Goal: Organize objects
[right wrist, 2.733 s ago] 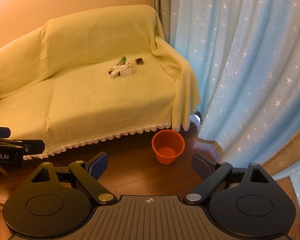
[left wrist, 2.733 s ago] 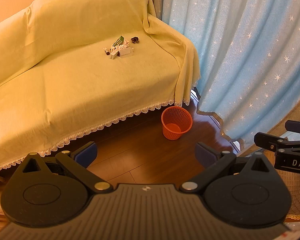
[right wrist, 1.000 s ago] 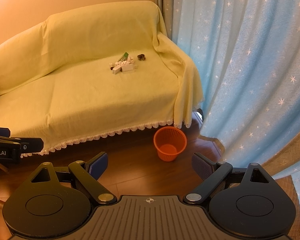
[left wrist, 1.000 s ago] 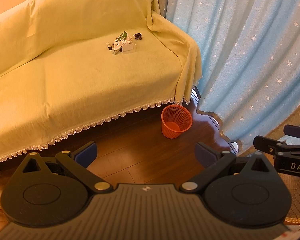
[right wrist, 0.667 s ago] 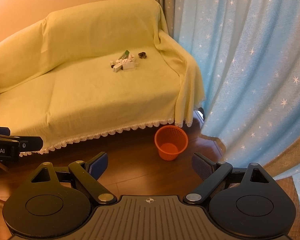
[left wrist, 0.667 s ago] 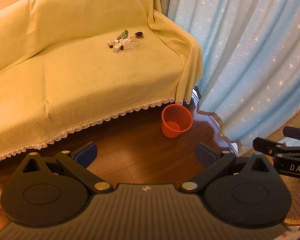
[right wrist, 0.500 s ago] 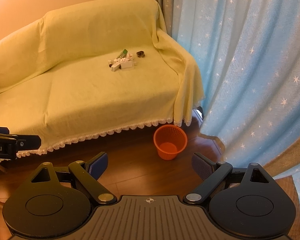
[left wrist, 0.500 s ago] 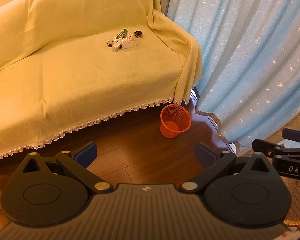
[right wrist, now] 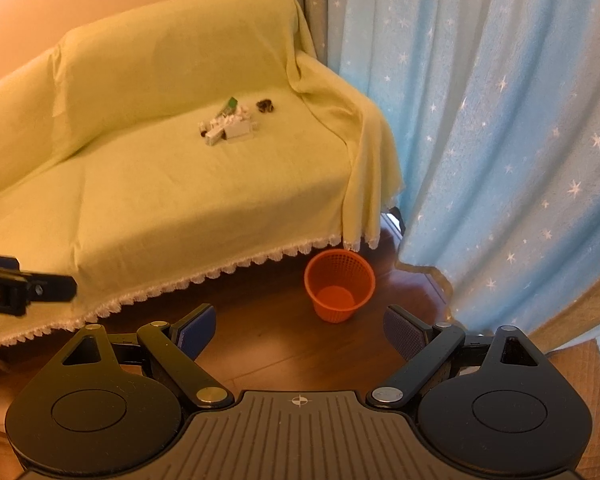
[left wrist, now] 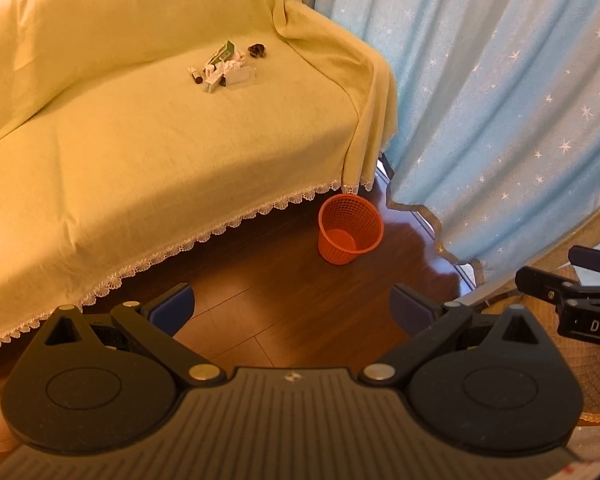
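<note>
Clutter pile: small white boxes, a green-topped packet, crumpled white scraps and a short dark-tipped tube, heaped on the sofa seat near its back cushion, toward the curtain-side arm.
Dark item: a small brown-black lump just beside the pile, on the side nearer the sofa arm; too small to identify.
Likely handling: everything looks light. The boxes should be stiff enough to pinch across their short faces. The scraps are probably soft and will crush, so take them at the bulk. The tube may roll on the cloth; grip it across its middle.
Sofa: draped in a loose yellow-green cover with lace trim; the soft seat will probably give under a pressing finger, so pieces may sink or shift.
Orange basket: mesh bin on the wooden floor below the sofa's front corner, upright and seemingly empty; a plausible drop point.
Left hand-held gripper: jaws spread wide, holding nothing, over the floor well apart from the pile.
Right hand-held gripper: likewise spread and empty, near the basket.
Curtain: blue, starred, hanging beside the sofa arm.
</note>
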`<state>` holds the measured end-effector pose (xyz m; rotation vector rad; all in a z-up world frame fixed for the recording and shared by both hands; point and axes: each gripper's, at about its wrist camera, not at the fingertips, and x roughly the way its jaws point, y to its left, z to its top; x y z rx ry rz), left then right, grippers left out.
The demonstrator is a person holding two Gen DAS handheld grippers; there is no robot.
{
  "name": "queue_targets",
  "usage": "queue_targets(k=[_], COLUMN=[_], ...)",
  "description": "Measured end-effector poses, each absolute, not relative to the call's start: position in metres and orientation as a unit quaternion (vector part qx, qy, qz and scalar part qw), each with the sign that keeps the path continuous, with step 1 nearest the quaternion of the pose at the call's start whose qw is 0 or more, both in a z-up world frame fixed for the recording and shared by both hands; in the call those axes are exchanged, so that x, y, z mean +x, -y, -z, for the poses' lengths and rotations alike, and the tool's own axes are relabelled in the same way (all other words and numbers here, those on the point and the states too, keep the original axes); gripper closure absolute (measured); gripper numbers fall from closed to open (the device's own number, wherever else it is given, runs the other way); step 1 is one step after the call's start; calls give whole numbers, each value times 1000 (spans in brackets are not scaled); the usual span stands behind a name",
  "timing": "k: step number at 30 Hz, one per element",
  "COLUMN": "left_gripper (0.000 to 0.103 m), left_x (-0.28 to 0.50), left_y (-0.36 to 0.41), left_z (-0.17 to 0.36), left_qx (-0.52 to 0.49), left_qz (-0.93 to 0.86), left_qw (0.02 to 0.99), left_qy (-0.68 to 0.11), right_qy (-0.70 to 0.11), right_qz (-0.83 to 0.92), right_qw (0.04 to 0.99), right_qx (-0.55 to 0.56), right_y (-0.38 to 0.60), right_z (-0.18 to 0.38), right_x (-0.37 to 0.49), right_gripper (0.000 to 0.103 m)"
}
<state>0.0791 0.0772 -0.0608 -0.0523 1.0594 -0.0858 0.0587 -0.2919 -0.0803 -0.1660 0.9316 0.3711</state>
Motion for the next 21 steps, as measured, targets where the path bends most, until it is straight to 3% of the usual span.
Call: queue_targets(k=[12, 21], left_gripper=[1, 1], left_x=[208, 294], left_y=[-50, -37], left_z=[134, 242], left_qx=[-30, -31], left_qz=[15, 21], left_qw=[861, 848], left_qy=[-507, -529], right_qy=[-476, -480], right_qz=[-226, -273], right_qw=[844, 821], right_qx=[-97, -143], right_y=[296, 289], right_z=[183, 288], right_x=[204, 286], right_gripper=[14, 14])
